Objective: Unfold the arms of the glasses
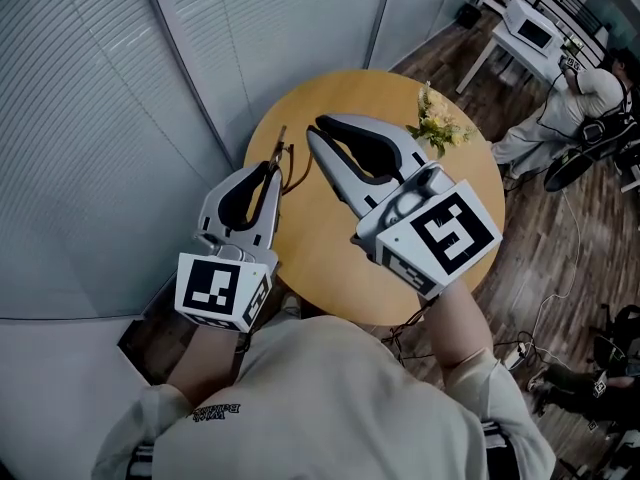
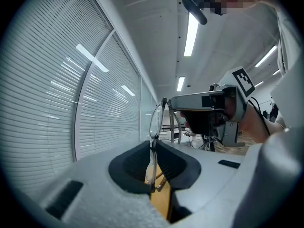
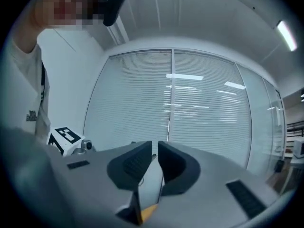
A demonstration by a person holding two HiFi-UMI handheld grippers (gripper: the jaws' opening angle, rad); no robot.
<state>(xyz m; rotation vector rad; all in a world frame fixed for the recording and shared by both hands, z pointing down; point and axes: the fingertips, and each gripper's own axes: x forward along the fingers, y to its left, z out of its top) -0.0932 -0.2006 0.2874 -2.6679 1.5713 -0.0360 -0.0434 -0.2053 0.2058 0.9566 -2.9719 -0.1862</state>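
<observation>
Thin metal-framed glasses (image 1: 281,156) stand upright above the left side of the round wooden table (image 1: 330,258). My left gripper (image 1: 272,173) is shut on their lower rim. In the left gripper view a lens (image 2: 155,120) rises out of the jaws (image 2: 153,145), with the arms curving behind it. My right gripper (image 1: 318,132) points left, its tips just right of the glasses and apart from them. In the left gripper view it (image 2: 173,100) reaches the frame's top corner. Its own view shows the gripper (image 3: 155,146) closed to a narrow slit with nothing held.
A small bunch of yellow-white flowers (image 1: 438,123) lies at the table's far right. Slatted glass walls (image 1: 100,118) curve round the left and back. Further right are a person (image 1: 575,103) crouched by a chair, a white desk (image 1: 530,30) and cables on the wood floor.
</observation>
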